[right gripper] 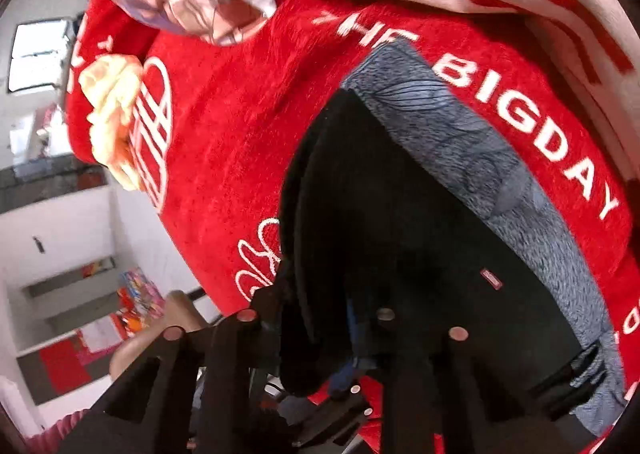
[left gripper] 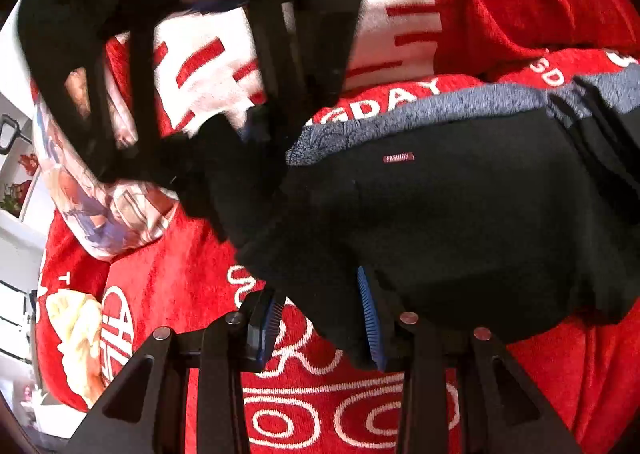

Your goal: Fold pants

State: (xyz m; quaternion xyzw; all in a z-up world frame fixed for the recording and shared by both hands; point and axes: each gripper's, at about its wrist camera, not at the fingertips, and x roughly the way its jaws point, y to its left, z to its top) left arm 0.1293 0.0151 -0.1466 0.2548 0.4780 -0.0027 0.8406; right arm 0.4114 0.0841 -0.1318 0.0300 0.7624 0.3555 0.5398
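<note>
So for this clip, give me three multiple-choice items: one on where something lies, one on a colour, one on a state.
1. Where do the black pants lie?
A. on the red blanket
B. on a bare wooden floor
C. in a basket

2. What colour is the pants' inner lining?
A. yellow
B. grey
C. green

3. How is the left claw?
A. shut flat with nothing in it
B. apart from the pants
C. fingers spread, with pants fabric between the blue pads

Answers: 1 A, red lettered blanket shows all round the pants; 2 B, a grey band runs along the black edge; 3 C, black cloth fills part of the gap between the pads.
</note>
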